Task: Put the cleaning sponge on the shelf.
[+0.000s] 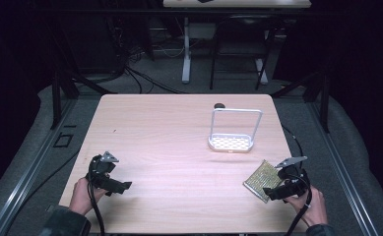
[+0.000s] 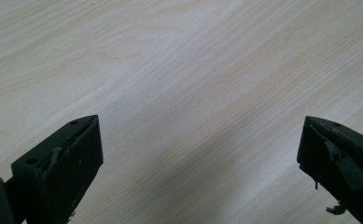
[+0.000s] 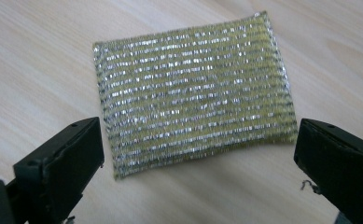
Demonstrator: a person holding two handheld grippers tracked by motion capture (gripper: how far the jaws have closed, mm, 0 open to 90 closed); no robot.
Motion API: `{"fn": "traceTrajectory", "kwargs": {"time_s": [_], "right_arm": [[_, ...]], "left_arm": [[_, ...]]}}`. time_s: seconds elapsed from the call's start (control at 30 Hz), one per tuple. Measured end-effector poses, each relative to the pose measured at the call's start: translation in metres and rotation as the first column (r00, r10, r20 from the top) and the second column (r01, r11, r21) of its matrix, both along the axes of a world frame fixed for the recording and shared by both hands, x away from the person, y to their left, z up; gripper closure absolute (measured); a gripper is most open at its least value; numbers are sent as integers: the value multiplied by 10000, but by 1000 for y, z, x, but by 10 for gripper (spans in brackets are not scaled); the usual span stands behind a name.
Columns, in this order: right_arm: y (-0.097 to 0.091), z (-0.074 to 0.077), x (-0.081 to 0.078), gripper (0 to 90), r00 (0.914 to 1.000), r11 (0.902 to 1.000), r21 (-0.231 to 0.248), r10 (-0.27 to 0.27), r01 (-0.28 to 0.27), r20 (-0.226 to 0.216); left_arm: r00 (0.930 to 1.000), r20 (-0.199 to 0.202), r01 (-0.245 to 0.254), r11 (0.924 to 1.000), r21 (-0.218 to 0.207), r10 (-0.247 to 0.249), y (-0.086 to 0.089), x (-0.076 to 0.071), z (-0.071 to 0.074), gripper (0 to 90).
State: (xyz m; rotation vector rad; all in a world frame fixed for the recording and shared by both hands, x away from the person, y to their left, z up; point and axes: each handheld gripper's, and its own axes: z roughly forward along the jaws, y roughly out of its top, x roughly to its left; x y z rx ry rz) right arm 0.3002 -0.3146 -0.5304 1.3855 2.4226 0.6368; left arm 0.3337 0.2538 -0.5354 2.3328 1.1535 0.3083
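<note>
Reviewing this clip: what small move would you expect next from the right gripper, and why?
Probably a short advance and descent so the open right gripper straddles the sparkly scouring pad. Its jaws stand wide, the pad lies flat on the table just ahead of them, ungrasped. The left gripper is open over bare wood.

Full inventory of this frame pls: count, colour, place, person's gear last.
table: 1, light wood, centre of the high view
rack: 1, white, perforated base with an upright wire loop, standing right of centre toward the far edge
dark object: 1, small, at the far edge behind the rack; too small to identify
sponge: 1, yellow-green with silver threads, flat on the table near the front right corner
second table: 1, light top on white legs, far background
left gripper: 1, black, front left, fingers wide apart over bare wood
right gripper: 1, black, front right, fingers wide apart, just short of the sponge
hands: 2, one on each gripper
</note>
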Motion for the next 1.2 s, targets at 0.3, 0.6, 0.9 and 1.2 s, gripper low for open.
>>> {"fn": "traceTrajectory", "kwargs": {"time_s": [0.3,0.6,0.9,1.2], "right_arm": [[7,0,21,0,9986,9984,-214,529,-529,-18],[11,-10,38,0,9866,9881,-316,1480,-1504,-688],[13,-24,41,2,9802,9861,-610,1456,-1548,-1345],[14,-25,41,51,9790,9860,-690,1402,-1516,-1479]], "left_arm": [[10000,-46,22,10000,0,-22,-2,0,-1,1],[9999,-150,75,10000,34,-74,-1,1,-1,1],[9999,-125,72,9999,75,-71,-1,1,-2,1],[9997,-187,135,9998,152,-132,-2,0,-2,4]]}}
